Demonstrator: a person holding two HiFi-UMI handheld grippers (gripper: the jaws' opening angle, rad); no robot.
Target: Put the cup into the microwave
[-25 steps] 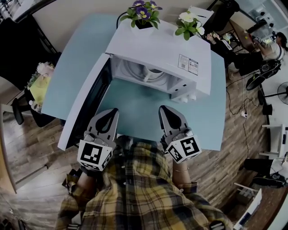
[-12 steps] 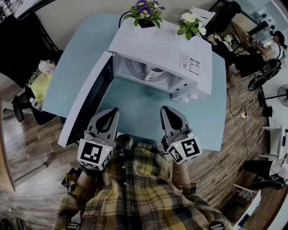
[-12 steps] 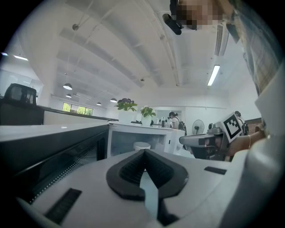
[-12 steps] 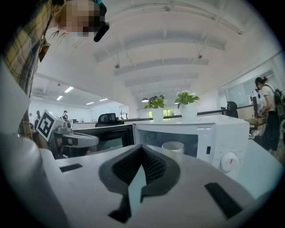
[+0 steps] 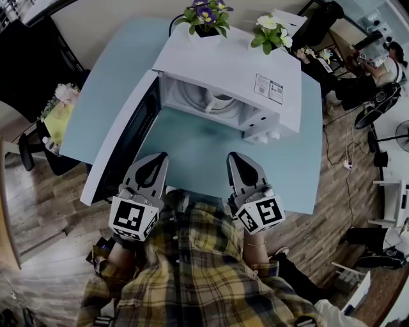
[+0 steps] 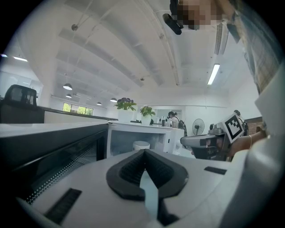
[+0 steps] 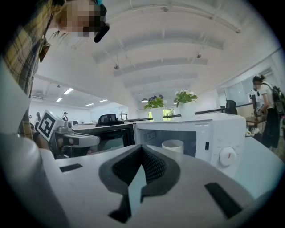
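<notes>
The cup (image 5: 217, 102) stands upright inside the microwave (image 5: 238, 71), toward the right of the opening. This is the same place it holds in the earlier head views. Both gripper views confirm it: a white cup sits behind the open front. The door (image 5: 120, 145) remains swung fully out to the left. Cup and door show no change over the last second; only the head camera shifts slightly.

- Left claw (image 5: 156, 159): jaws together, tips meeting, nothing between them.
- Right claw (image 5: 234, 157): jaws together, nothing held.

Both claws sit over the near edge of the worktop (image 5: 192, 150), close to the person's body and well apart from the microwave. Neither has moved noticeably against the earlier views.

Assessment: placement appears complete — the cup is in, released, and clear of both claws. With the claws drawn back and idle, the task is judged to be at or near its end. The one open item is the door, and the task sentence does not call for closing it. The two plants (image 5: 206, 16) on top of the microwave stand undisturbed.
</notes>
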